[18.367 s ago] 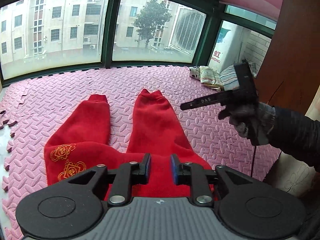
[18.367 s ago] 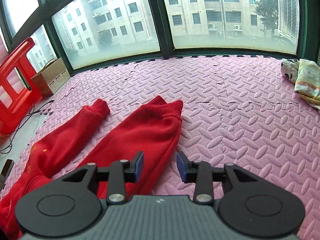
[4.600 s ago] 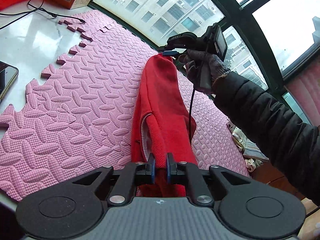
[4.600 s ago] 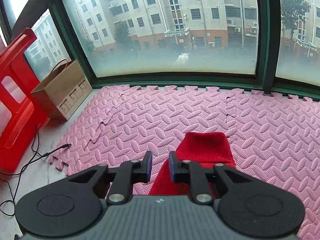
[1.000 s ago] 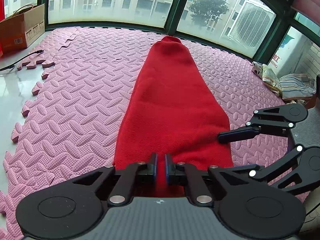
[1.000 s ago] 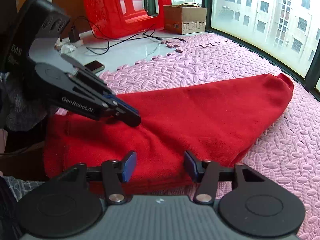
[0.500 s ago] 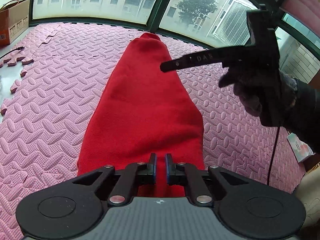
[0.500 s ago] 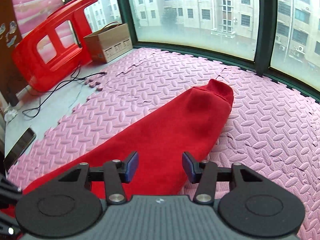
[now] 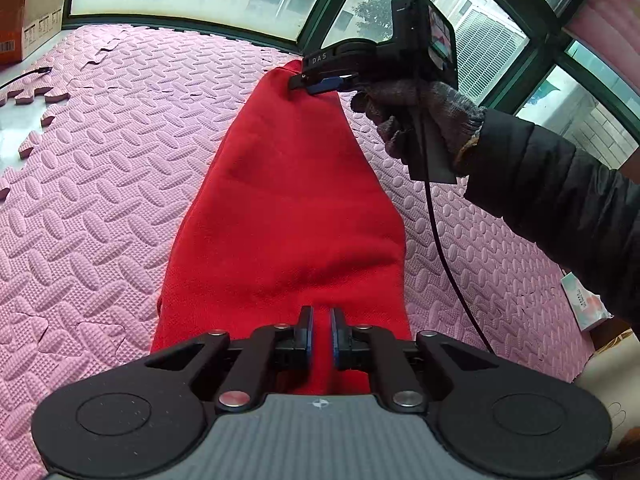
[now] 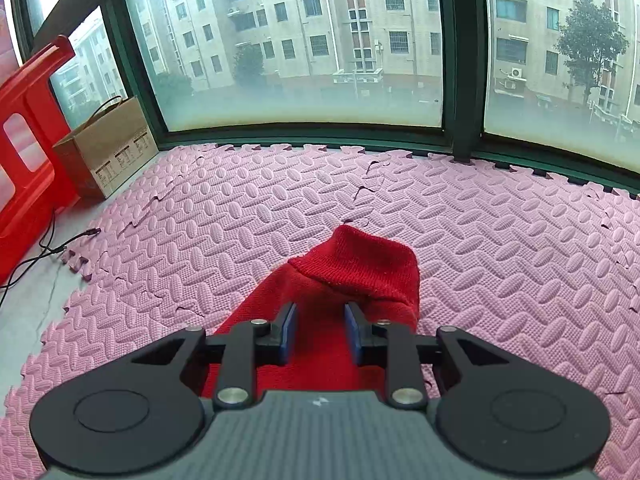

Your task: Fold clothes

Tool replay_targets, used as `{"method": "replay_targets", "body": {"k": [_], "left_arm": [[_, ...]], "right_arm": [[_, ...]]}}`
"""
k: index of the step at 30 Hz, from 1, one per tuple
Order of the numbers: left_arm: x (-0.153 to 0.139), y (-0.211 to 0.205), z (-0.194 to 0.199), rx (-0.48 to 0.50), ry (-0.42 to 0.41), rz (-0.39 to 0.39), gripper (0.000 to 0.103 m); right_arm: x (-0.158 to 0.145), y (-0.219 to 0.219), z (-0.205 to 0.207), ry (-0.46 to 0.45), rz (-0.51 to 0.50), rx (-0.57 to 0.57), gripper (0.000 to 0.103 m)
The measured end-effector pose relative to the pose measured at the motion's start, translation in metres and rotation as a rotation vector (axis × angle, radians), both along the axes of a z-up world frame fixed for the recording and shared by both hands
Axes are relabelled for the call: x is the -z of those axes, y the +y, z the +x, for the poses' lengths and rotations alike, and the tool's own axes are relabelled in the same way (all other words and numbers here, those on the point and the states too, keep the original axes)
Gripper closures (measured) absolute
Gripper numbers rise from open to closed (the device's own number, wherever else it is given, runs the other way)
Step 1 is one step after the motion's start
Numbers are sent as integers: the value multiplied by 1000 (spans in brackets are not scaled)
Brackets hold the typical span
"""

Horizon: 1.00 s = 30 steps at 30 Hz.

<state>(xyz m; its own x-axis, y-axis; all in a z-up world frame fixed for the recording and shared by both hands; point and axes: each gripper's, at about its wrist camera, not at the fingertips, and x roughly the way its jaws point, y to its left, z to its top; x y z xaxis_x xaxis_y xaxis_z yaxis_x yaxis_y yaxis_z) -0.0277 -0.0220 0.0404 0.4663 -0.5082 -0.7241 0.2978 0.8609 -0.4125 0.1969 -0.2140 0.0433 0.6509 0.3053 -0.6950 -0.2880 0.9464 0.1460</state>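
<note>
I am keeping my left claw (image 9: 321, 334) pressed nearly together on the near, waist end of the red trousers (image 9: 292, 208), with a strip of the cloth pinched between the blue pads. My right claw (image 10: 319, 334) is reaching out over the far end; its fingers are standing apart, straddling the fabric just behind the ribbed cuff (image 10: 360, 270) and not yet biting on it. In the left view that same right claw (image 9: 316, 82) is showing at the cuff, the gloved hand (image 9: 416, 116) gripping the handle behind it.

I am judging the task to be roughly midway. The two legs are already lying one on top of the other, so the lengthwise fold is looking done; the crosswise folds, bringing cuff toward waist, are still waiting.

The trousers are lying stretched in one long tapering strip on the pink foam floor mat (image 9: 100, 184), wide near me and narrowing to the cuff near the window (image 10: 304, 40). The cloth is looking thick, fleecy and mostly smooth, with a slight bulge close to the waist and the cuff slightly humped up
</note>
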Motion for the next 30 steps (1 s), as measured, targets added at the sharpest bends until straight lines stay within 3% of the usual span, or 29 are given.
{"method": "replay_targets", "body": {"k": [7, 14, 21, 30], "left_arm": [[-10, 8, 1, -32, -25, -14, 93], [-6, 17, -1, -72, -8, -2, 93], [-10, 20, -3, -82, -23, 0, 92], [-14, 12, 2, -93, -33, 37, 90]], "right_arm": [[-15, 20, -16, -45, -41, -95, 78], [1, 45, -13, -9, -91, -156, 77], [-33, -6, -37, 11, 37, -171, 77], [-15, -40, -100, 120, 51, -323, 77]]}}
